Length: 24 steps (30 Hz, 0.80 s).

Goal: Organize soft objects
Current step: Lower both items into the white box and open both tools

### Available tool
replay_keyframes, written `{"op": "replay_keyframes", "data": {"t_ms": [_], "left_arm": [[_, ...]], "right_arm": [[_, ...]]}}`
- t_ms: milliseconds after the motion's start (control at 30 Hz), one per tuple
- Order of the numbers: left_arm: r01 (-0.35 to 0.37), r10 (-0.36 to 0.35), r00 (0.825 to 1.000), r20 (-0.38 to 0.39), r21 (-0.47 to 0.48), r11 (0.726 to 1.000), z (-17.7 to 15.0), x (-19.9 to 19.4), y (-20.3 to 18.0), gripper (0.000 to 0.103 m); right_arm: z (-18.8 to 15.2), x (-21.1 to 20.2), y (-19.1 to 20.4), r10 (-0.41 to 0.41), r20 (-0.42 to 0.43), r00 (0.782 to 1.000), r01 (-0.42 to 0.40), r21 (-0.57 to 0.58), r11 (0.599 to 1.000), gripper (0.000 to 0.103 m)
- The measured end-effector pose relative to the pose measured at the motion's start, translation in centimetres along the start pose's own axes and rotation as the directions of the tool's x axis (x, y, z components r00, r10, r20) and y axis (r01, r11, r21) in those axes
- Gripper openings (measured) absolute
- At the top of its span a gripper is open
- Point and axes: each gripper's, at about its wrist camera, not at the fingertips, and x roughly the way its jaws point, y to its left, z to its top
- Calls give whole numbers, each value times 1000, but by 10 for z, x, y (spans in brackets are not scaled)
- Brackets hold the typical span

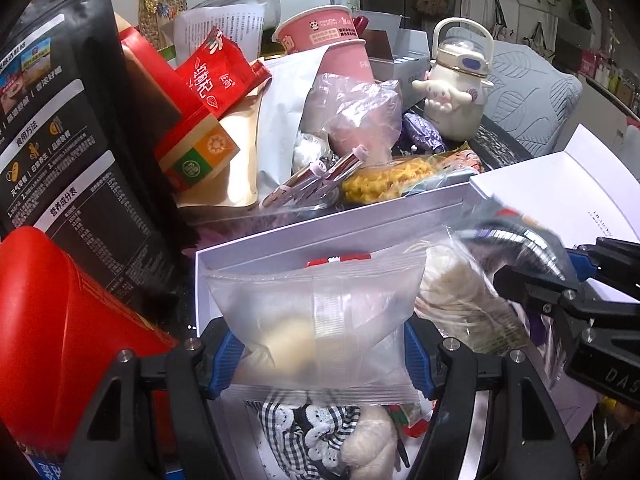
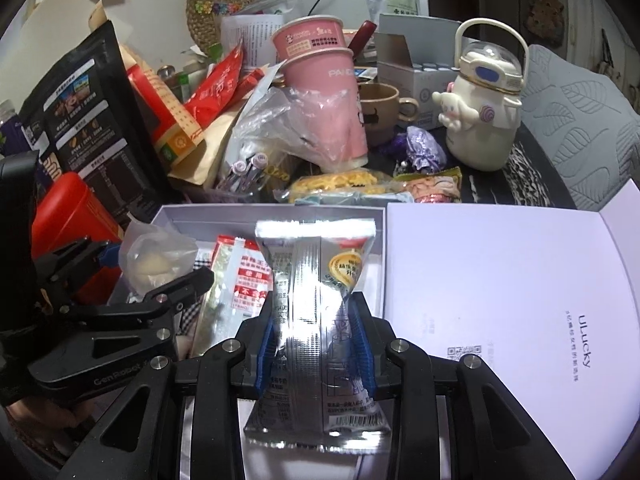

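My left gripper is shut on a frosted clear bag with a pale bun inside, held over the open white box. It also shows in the right wrist view at the left. My right gripper is shut on a silver foil snack packet, held upright over the same box. In the box lie a checked cloth, a pale plush piece and a red-and-white sachet. The right gripper enters the left wrist view at the right, blurred.
The box's white lid lies open to the right. Behind the box are a yellow snack bag, pink paper cups, a cream character bottle, a black pouch, a red tin and red cartons.
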Motion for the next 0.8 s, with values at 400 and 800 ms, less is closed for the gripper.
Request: {"op": "replay_keyframes", "data": {"t_ms": [400,800], "left_arm": [[-58,59,997,-43,15,998,1,7,-3,69],[12,-13,1000,-26,-52,999,2,-12,1,69]], "right_arm": [[-4,9,9,-60,-10,998,59,-33,998,41],[-6,-6,11,-58,10,998,58,-23,998,53]]}}
